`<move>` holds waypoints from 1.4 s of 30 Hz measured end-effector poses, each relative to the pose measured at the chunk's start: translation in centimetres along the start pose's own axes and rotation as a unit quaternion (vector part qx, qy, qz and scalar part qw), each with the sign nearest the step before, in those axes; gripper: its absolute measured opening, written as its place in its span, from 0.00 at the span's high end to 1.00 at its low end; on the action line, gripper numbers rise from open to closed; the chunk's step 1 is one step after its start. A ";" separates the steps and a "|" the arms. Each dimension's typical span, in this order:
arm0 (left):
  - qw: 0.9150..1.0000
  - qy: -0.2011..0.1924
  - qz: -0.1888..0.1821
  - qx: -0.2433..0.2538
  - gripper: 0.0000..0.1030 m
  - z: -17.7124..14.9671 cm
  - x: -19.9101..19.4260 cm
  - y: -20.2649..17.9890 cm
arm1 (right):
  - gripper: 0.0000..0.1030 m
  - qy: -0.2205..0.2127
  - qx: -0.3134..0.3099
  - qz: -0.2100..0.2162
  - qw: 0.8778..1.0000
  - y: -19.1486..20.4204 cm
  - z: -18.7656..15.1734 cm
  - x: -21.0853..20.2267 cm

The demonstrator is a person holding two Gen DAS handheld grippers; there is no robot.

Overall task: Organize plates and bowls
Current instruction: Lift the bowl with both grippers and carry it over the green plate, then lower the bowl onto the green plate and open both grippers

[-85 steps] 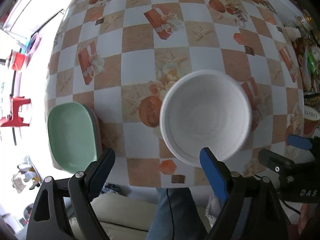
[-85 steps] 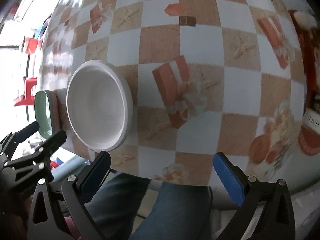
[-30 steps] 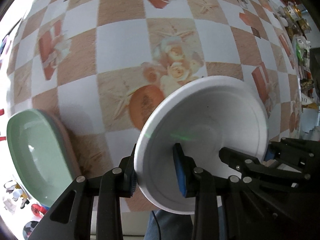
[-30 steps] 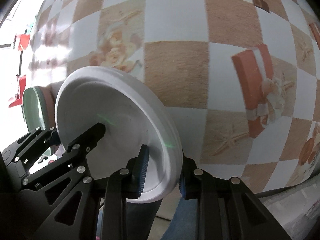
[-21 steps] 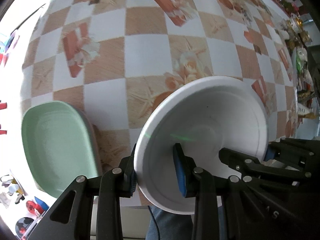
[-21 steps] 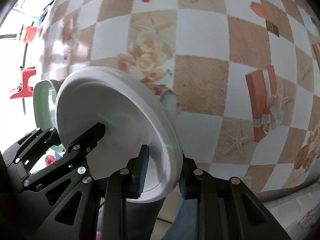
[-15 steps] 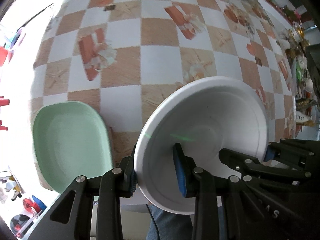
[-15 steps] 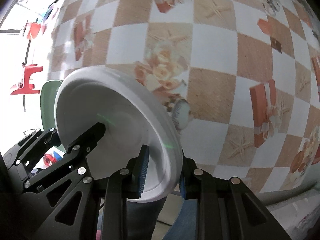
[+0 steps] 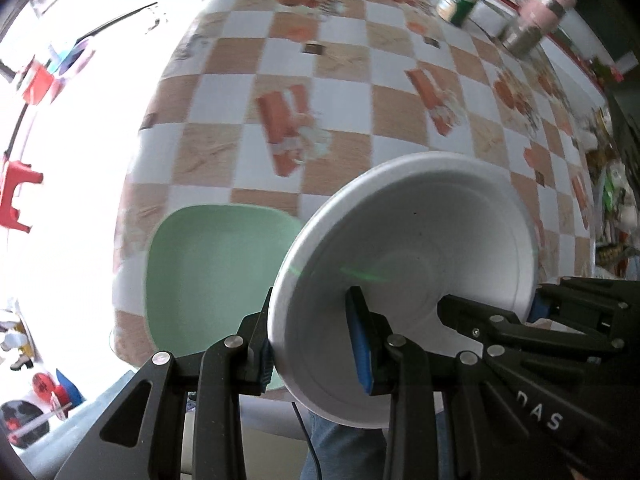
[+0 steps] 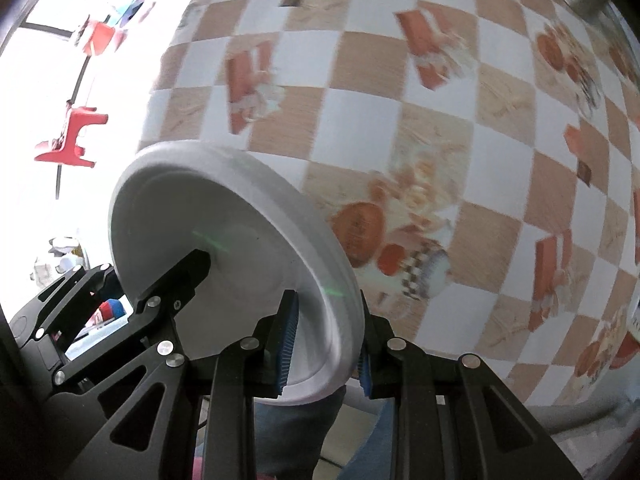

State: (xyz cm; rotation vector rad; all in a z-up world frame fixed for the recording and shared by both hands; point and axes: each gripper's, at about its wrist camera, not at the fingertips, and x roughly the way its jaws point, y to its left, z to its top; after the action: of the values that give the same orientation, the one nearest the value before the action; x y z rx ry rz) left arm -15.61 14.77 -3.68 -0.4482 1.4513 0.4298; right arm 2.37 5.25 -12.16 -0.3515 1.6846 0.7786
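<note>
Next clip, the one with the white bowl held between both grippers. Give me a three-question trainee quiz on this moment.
1. True or false: the white bowl rests flat on the table.
2. Which grippers hold the bowl? A) left only B) right only C) both
3. Fill in: the dish beside the bowl, near the table's edge, is ____ in colour.

Key
1. False: it is lifted and tilted.
2. C: left gripper and right gripper each have jaws shut on its rim.
3. Green: the green plate.

Letters "DAS" on right gripper (image 9: pixel 538 312) body, left wrist view.
</note>
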 end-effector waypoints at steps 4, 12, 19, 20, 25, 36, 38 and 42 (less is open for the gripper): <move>1.000 -0.003 0.009 -0.026 0.66 -0.2 -0.1 1.8 | 0.72 0.003 -0.028 0.003 1.000 2.2 0.6 0.6; 0.996 -0.002 0.027 -0.087 0.66 -1.4 -0.2 6.5 | 0.72 0.015 -0.084 0.008 0.996 7.2 1.8 2.1; 0.992 0.017 0.028 -0.118 0.66 -1.4 1.5 9.0 | 0.72 0.033 -0.106 0.007 0.994 8.9 2.6 4.3; 0.992 0.020 0.029 -0.122 0.66 -1.4 1.8 9.3 | 0.72 0.035 -0.106 0.007 0.994 8.7 2.5 4.3; 0.990 0.033 0.023 -0.133 0.66 -1.4 3.2 10.1 | 0.72 0.047 -0.111 0.002 0.993 8.9 2.9 5.6; 0.992 0.018 0.048 -0.114 0.46 -1.9 3.1 10.6 | 0.64 0.035 -0.118 -0.012 0.992 9.2 3.1 5.3; 0.992 0.012 0.051 -0.114 0.43 -2.0 2.5 11.0 | 0.47 0.027 -0.121 -0.013 0.992 8.8 3.1 4.6; 0.993 0.003 0.043 -0.113 0.23 -2.4 1.3 11.7 | 0.21 0.005 -0.120 -0.016 0.993 7.8 3.0 2.6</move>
State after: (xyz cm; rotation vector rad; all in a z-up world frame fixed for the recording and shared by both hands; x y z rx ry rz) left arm -23.78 23.38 -5.47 -0.5692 1.4383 0.6676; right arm -0.85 13.41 -12.54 -0.5496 1.5941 0.9599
